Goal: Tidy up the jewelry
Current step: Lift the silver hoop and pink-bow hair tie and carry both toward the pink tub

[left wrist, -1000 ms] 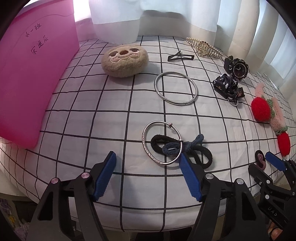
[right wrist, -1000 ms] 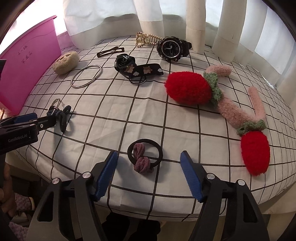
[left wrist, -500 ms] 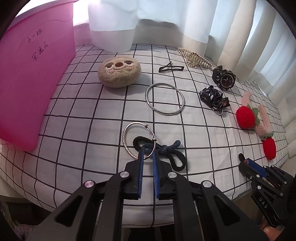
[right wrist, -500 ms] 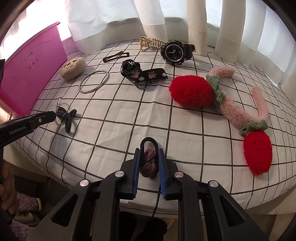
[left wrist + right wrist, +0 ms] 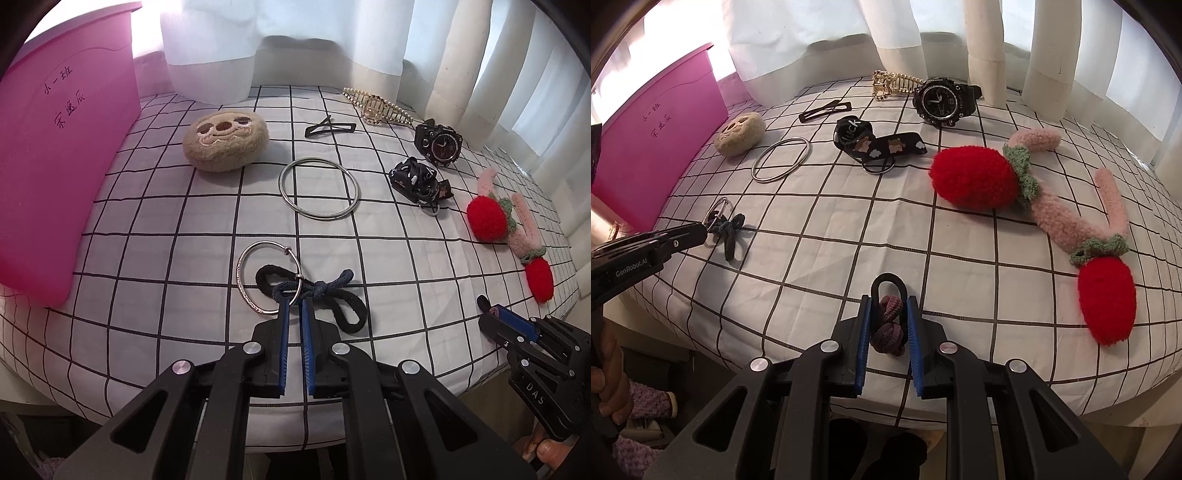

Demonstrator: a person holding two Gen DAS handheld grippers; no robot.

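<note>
Daylight entered through the white curtains (image 5: 280,48) at twelve o'clock, overexposing them and washing out the pink bin (image 5: 62,155) rim at eleven o'clock. The checked tabletop (image 5: 849,221) was evenly and brightly lit, with only soft, short shadows. Focus was sharp throughout. Fisheye distortion bowed the grid lines outward, and black vignetting filled all four corners of both views.

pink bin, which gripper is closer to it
Left. The left gripper sits beside the pink bin, shut on the dark hair tie. The right gripper is farther along the table edge.
</note>
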